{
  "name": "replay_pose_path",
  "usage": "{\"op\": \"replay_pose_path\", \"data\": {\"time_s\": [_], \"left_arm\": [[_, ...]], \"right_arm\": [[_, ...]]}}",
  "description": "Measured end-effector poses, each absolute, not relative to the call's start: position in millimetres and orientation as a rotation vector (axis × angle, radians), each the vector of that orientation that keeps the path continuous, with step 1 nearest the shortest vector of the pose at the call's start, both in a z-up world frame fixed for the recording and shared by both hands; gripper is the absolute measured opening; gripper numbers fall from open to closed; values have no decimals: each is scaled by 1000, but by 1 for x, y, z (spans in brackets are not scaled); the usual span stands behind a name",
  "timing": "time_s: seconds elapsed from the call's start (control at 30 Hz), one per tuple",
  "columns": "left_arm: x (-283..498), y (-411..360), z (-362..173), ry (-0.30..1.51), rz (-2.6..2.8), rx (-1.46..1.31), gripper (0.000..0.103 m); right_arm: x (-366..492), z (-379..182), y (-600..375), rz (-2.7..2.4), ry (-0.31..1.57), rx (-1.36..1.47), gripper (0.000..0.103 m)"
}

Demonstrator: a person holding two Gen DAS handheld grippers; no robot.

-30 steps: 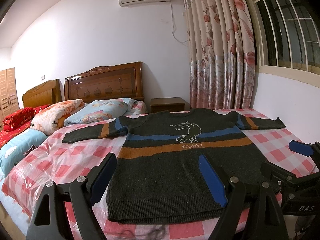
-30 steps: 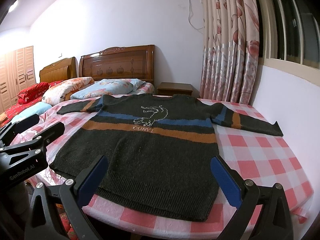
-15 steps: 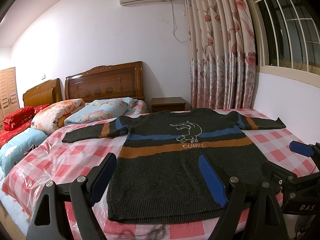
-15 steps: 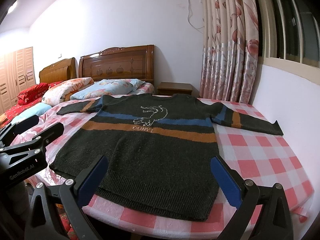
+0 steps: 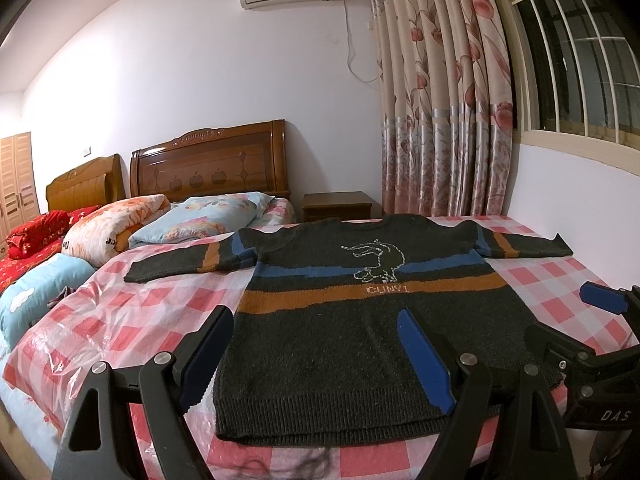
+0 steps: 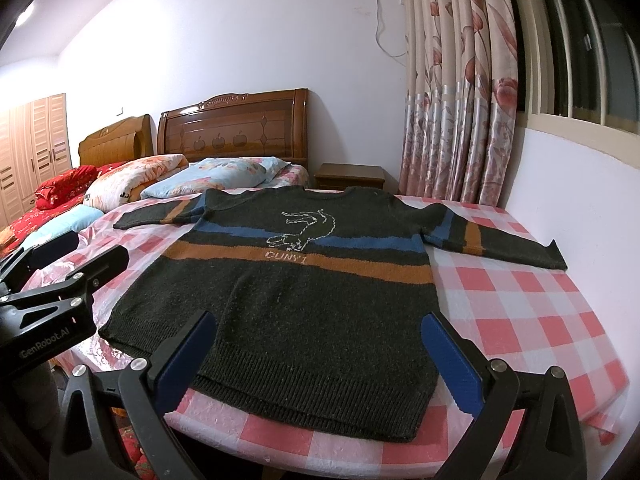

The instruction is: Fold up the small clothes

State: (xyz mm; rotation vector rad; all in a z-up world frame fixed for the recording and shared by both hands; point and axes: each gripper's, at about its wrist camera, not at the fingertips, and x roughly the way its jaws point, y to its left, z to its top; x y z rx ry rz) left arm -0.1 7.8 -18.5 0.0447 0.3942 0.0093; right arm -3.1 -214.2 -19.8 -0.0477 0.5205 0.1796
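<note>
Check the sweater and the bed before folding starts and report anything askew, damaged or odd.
Nothing stands out. The sweater lies flat, front up, on the checked bedcover, both sleeves spread out to the sides. Both grippers, left and right, are open near its hem.

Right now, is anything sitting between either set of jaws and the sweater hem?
Nothing visible. The sweater lies flat and spread on the checked cover, its hem just ahead of the open left gripper and open right gripper. Pillows lie far behind it.
</note>
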Motion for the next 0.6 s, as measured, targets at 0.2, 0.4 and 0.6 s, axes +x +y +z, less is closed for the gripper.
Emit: {"op": "replay_pose_path", "data": {"time_s": [0.2,0.4,0.6], "left_arm": [[0,8,-18,395,10,45,86],[1,7,-19,398,10,45,86],[0,7,-22,402,10,44,86]], "right_arm": [[-2,-19,-215,180,520,-47,103],[-2,-19,-215,180,520,-47,103],[-2,-19,-215,181,521,-48,103]]}}
